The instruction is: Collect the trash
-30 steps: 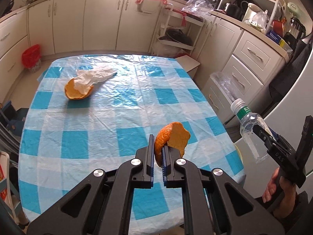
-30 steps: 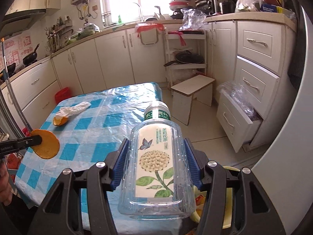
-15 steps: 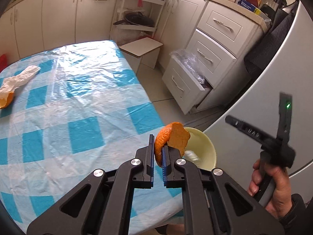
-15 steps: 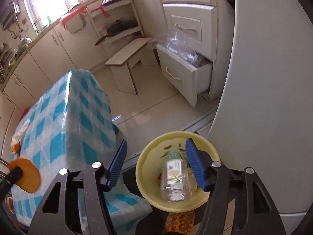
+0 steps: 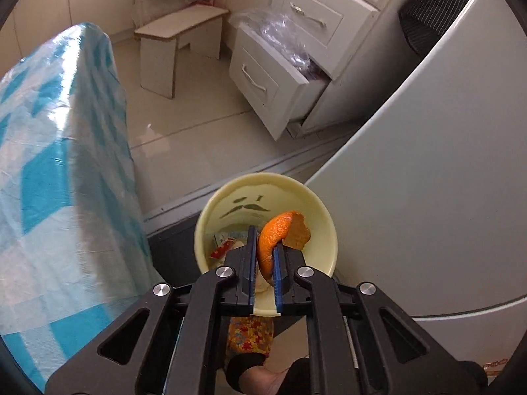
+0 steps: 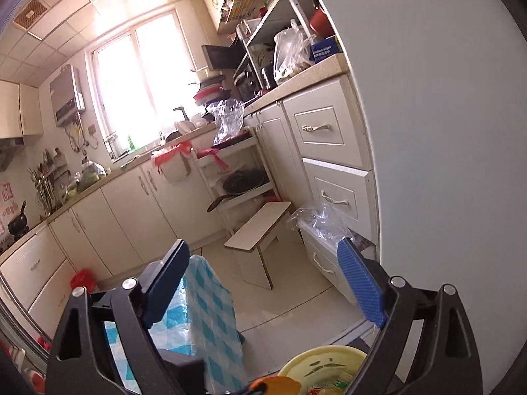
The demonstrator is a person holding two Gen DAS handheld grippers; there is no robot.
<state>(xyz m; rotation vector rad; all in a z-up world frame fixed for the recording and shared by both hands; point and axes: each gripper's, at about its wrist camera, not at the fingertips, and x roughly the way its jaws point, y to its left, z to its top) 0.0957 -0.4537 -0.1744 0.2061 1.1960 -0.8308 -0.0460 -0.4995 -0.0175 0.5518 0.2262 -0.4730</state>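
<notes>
My left gripper [image 5: 265, 256] is shut on a piece of orange peel [image 5: 280, 233] and holds it over the open mouth of a pale yellow bin [image 5: 326, 227] on the floor, with wrappers [image 5: 222, 247] inside. My right gripper [image 6: 263, 283] is open and empty, raised and pointing at the kitchen. The bin's rim [image 6: 296, 362] and the peel [image 6: 283, 385] show at the bottom of the right wrist view. The bottle is hidden from both views.
The table with the blue checked cloth [image 5: 59, 171] stands left of the bin. A grey fridge door [image 5: 428, 181] rises on the right. An open drawer with plastic bags [image 5: 270, 75] and a low wooden stool [image 5: 178, 36] stand beyond.
My left gripper has carried the peel from above the table to over the bin. My right gripper has let the bottle fall into the bin, opened, and lifted away.
</notes>
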